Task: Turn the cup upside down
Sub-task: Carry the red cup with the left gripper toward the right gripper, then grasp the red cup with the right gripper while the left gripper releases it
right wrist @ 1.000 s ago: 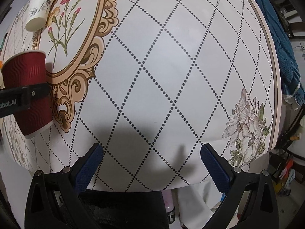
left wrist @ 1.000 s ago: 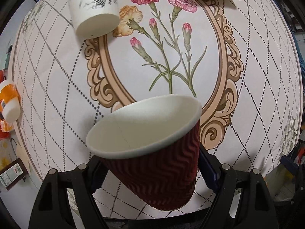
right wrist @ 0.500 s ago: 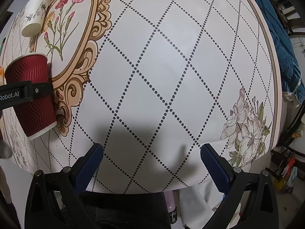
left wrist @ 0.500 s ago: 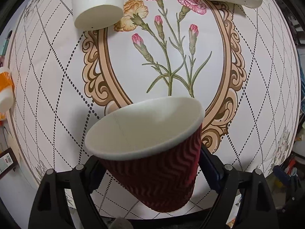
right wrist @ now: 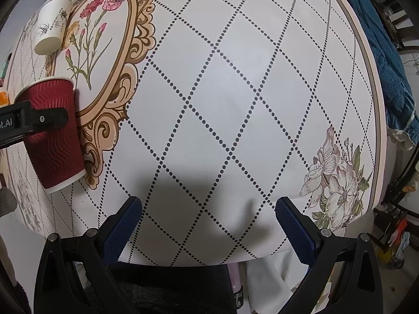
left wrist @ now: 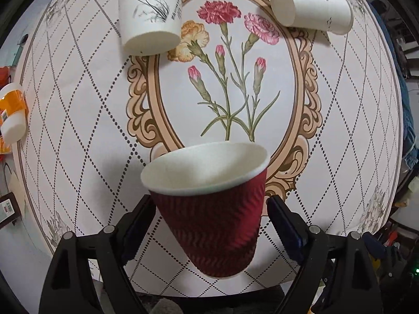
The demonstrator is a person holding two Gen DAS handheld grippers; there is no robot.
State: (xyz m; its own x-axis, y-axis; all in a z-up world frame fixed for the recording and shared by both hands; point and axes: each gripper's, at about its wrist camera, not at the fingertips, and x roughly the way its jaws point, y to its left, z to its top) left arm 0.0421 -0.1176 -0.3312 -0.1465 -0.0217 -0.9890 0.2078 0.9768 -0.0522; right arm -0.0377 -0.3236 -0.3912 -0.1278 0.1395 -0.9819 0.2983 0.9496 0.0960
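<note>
The left gripper [left wrist: 209, 225] clamps the red cup [left wrist: 209, 204] between its fingers, lifted above the worktop [left wrist: 78, 120] mid-flip, mouth facing outward; next, roll it rim-down and lower it, while the right gripper [right wrist: 208, 225] hangs open.

Rippled dark-red paper on the cup [left wrist: 214, 225], smooth matt white inside. Plain matt paper on two white cups [left wrist: 150, 13] at 11 and 1 o'clock. Smooth printed tablecloth [right wrist: 235, 104], faintly glossy. Textured blue pads [right wrist: 296, 233], matt black plastic arms.
</note>
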